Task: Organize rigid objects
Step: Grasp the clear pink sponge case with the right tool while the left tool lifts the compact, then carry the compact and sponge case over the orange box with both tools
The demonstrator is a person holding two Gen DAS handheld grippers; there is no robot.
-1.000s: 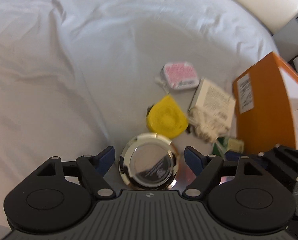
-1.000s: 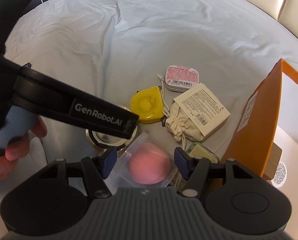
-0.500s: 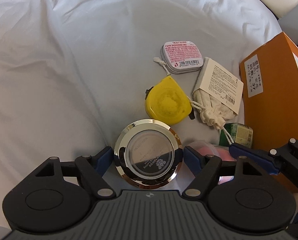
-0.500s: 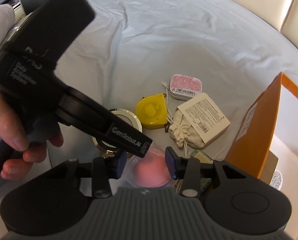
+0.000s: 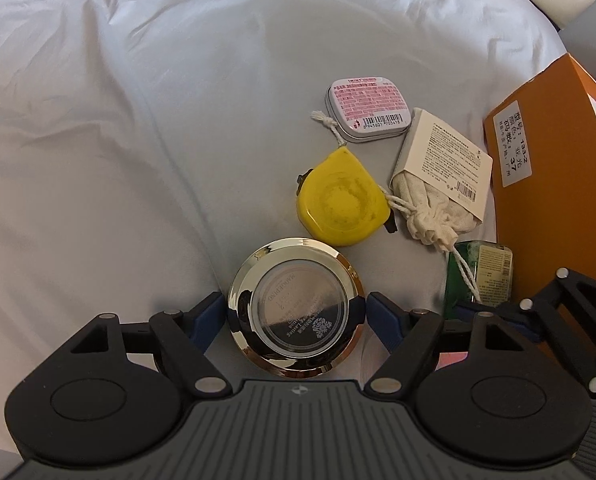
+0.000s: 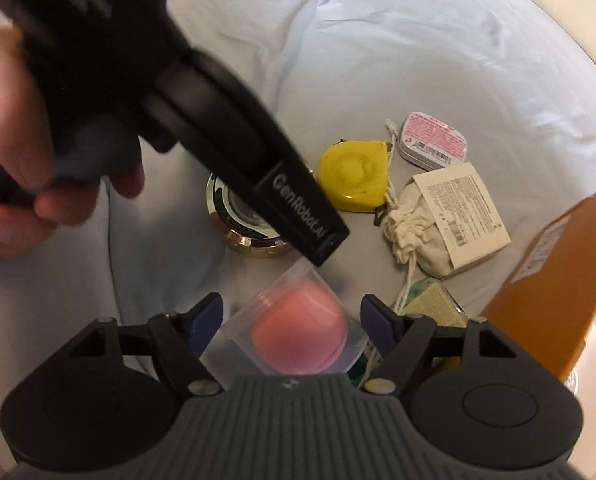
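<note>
Fingers (image 5: 210, 316) flank the round gold tin (image 5: 296, 312), seemingly lying flat.

right gripper (image 6: 292, 316) jaws just opened, freeing pink ball case (image 6: 298, 334) (blurred)

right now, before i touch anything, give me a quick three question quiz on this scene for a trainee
1. Multiple choice: what colour is the tape measure? A yellow, B green, C blue.
2. True or false: the pink-labelled tin lies inside the orange box.
3. Fill the gap: the gold-rimmed round case sits between the fingers of the ___ gripper.

Key
1. A
2. False: it lies on the white cloth, apart from the box.
3. left: the left gripper straddles it.
</note>
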